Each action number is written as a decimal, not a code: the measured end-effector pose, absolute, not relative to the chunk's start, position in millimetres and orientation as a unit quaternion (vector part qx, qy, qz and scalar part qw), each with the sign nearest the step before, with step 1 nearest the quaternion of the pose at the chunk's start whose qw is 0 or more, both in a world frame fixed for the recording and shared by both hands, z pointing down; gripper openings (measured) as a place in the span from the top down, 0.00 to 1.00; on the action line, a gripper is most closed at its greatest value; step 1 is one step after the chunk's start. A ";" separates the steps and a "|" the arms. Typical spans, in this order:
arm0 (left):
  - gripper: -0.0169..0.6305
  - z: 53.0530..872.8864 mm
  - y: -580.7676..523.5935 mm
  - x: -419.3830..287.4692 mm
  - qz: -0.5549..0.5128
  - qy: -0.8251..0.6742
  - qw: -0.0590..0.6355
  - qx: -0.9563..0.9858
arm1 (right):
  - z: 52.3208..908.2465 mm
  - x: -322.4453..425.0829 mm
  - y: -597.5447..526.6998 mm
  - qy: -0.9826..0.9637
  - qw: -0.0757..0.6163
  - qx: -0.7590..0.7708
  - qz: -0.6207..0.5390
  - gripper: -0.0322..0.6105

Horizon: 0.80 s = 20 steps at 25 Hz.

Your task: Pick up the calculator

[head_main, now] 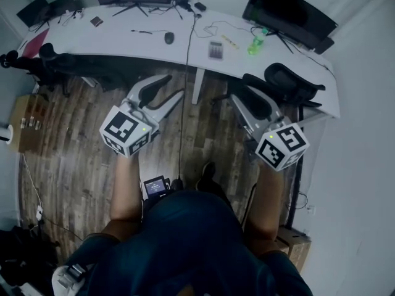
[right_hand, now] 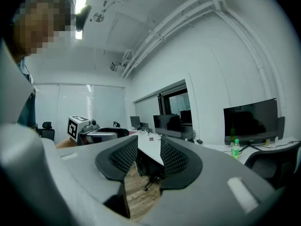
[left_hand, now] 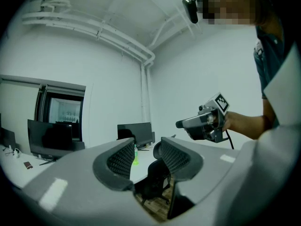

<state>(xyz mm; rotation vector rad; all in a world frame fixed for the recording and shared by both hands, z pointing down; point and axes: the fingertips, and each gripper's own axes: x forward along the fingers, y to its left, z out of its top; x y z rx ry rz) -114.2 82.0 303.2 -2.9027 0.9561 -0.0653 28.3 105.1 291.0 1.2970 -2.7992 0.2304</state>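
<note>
The calculator (head_main: 215,49) is a small grey slab lying flat on the long white desk (head_main: 123,39), just right of a dangling cable. Both grippers hang in the air over the wooden floor, well short of the desk. My left gripper (head_main: 165,91) is open and points toward the desk's middle, with nothing between its jaws (left_hand: 143,157). My right gripper (head_main: 247,98) is also open and empty (right_hand: 149,154), below and slightly right of the calculator. I cannot make out the calculator in either gripper view.
A green bottle (head_main: 255,44) stands right of the calculator, and a black mouse (head_main: 169,37) lies to its left. Monitors (head_main: 290,14) stand at the desk's back. Black office chairs (head_main: 290,82) (head_main: 55,63) sit along the desk's near side. A cable (head_main: 184,103) hangs down to the floor.
</note>
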 end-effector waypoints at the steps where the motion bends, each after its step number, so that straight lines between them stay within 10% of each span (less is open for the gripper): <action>1: 0.70 303.6 76.9 -115.0 -0.024 0.318 0.042 -0.947 | 291.9 28.2 97.7 -0.907 0.023 0.414 0.076 0.70; 20: 0.70 305.2 -8.6 -80.8 -0.043 0.384 0.039 -0.922 | 295.9 68.4 -20.0 -0.931 0.014 0.353 0.094 0.70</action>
